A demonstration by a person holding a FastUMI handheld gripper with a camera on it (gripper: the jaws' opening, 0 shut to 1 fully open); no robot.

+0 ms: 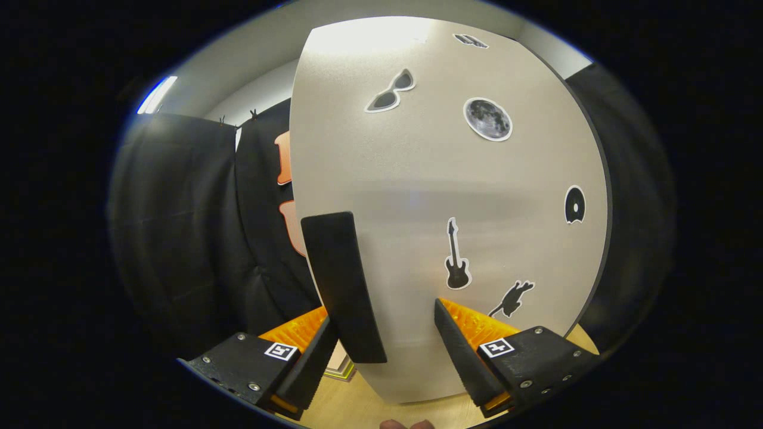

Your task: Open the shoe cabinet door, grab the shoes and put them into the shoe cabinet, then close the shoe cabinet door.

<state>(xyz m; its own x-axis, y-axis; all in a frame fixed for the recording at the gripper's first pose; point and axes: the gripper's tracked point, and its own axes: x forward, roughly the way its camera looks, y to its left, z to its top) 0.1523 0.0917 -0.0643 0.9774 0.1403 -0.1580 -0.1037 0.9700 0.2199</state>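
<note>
Close up, the door (441, 196) is a pale, matte, finely grained panel with a dark edge, standing just ahead of the gripper (381, 325). Stickers on it: sunglasses (390, 91), a moon (487, 119), a disc (574, 204), a guitar (456, 256), a leaping animal (511, 300). A dark, flat, oblong handle (344, 286) sits at the panel's left edge, between the fingers and nearer the left one. Jaws stand wide apart; contact with the handle looks unlikely but is hard to judge. Light wood floor (357, 408) lies below.
</note>
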